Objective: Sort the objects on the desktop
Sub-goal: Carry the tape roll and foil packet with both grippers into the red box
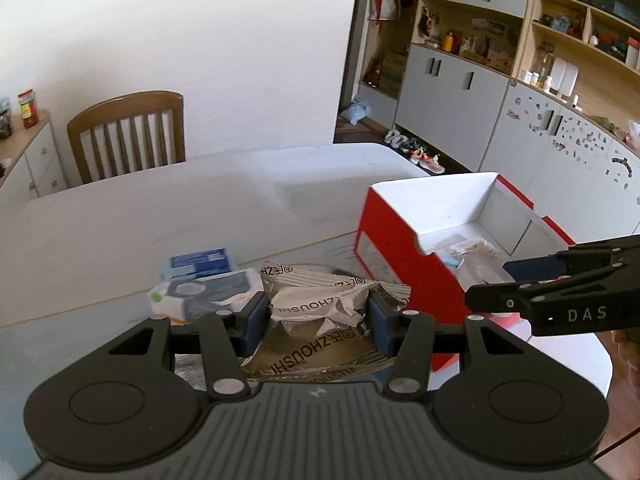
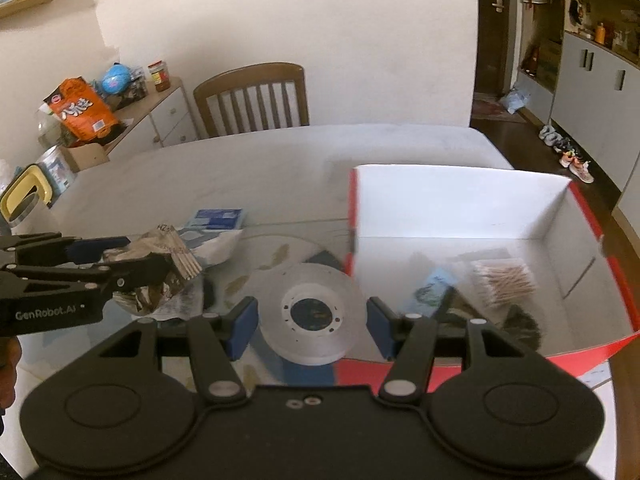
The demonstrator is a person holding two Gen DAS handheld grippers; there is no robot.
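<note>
My left gripper [image 1: 316, 320] is shut on a crumpled silver foil packet [image 1: 320, 304] and holds it above the table; it also shows in the right wrist view [image 2: 160, 264]. Behind the packet lie a white-and-blue wipes pack [image 1: 208, 296] and a blue-and-white pack [image 1: 200, 262]. My right gripper [image 2: 312, 322] is open and empty, above a clear tape roll [image 2: 312, 312] that lies beside the red box [image 2: 460, 364]. The box is open and white inside, and holds cotton swabs [image 2: 504, 280] and a blue packet [image 2: 432, 292].
The white table [image 1: 160, 208] has a glass turntable [image 2: 280, 256] in the middle. A wooden chair [image 1: 128, 136] stands at the far side. A sideboard [image 2: 160, 116] with snack bags stands far left. Cabinets [image 1: 500, 100] line the right wall.
</note>
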